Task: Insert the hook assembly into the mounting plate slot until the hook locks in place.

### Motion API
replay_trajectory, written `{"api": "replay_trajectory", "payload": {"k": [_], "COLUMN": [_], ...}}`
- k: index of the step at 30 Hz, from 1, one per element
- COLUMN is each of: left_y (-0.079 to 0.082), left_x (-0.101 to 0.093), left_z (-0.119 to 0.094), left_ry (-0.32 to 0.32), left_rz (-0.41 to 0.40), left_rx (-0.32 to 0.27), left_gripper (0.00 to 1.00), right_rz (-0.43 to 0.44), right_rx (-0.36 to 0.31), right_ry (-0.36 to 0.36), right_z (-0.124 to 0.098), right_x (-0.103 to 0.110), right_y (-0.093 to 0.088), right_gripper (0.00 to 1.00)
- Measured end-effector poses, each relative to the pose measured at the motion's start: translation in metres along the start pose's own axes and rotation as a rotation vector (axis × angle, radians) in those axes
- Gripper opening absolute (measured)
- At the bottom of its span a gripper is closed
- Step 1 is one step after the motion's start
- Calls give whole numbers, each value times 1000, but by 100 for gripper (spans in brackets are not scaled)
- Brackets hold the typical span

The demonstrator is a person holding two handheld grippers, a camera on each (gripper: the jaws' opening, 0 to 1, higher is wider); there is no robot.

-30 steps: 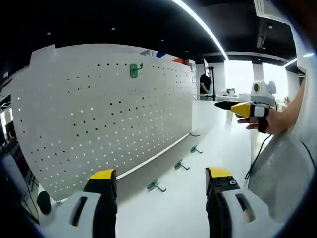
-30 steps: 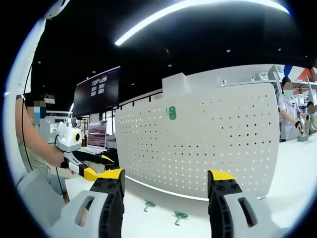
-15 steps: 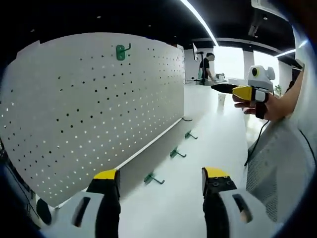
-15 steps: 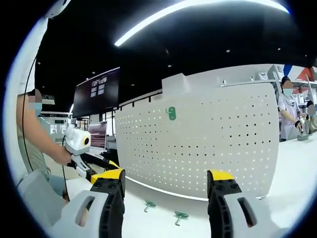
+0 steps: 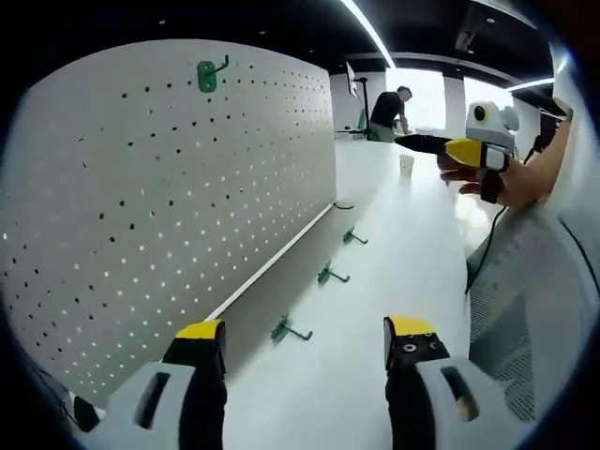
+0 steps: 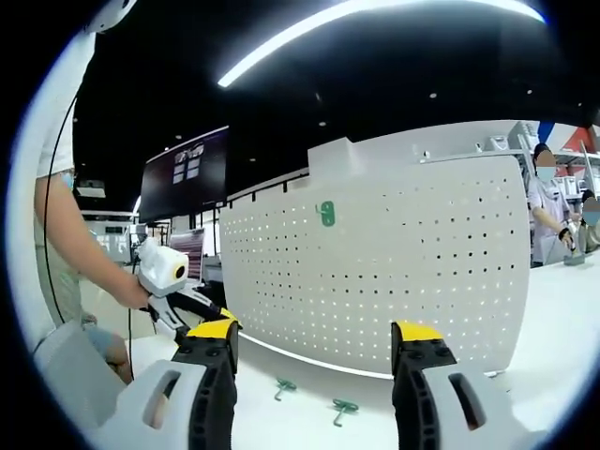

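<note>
One green hook (image 5: 207,74) hangs on the pegboard (image 5: 169,187) at 11 o'clock. Three hooks (image 5: 327,276) wait on the table (image 5: 394,244). Both grippers' jaws are spread, holding nothing.

White pegboard (image 5: 169,178), regular grid of dark holes. Green hook (image 5: 208,74) mounted high on board; three more green hooks (image 5: 331,276) on white table (image 5: 394,244). Left gripper (image 5: 305,342) and right gripper (image 6: 314,347): white bodies, black jaws, yellow tips.
</note>
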State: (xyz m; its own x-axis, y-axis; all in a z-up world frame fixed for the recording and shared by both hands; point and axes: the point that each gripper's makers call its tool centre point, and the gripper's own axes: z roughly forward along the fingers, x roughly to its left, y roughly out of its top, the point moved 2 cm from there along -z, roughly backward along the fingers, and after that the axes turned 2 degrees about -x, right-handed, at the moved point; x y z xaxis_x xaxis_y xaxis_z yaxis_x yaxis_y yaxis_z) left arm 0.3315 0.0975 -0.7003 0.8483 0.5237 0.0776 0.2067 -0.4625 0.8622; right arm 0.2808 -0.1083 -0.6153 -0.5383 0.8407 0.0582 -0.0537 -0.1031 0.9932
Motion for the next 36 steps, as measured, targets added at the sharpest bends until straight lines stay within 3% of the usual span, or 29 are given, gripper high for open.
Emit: {"api": "replay_trajectory", "payload": {"k": [11,28,33,36], "left_y": [-5,-15,-25,-27], "left_x": [10,19,18,19], "left_z": [15,34,41,46], "left_ry": [-53,-134,-162,-174], "left_rz": [74,117,159,167], "left_rx": [73,165,233,245], "left_gripper": [69,69,69,69], "right_rz": [-7,-3,0,-4], "right_rx": [-1,-7,-10,-9], "right_ry": [0,-14,-18,-16], "right_z": [-1,-2,-2,-2], "right_x": [0,-3,-4,-4], "right_y": [1,2,2,3], "right_gripper": [64,64,64,64]}}
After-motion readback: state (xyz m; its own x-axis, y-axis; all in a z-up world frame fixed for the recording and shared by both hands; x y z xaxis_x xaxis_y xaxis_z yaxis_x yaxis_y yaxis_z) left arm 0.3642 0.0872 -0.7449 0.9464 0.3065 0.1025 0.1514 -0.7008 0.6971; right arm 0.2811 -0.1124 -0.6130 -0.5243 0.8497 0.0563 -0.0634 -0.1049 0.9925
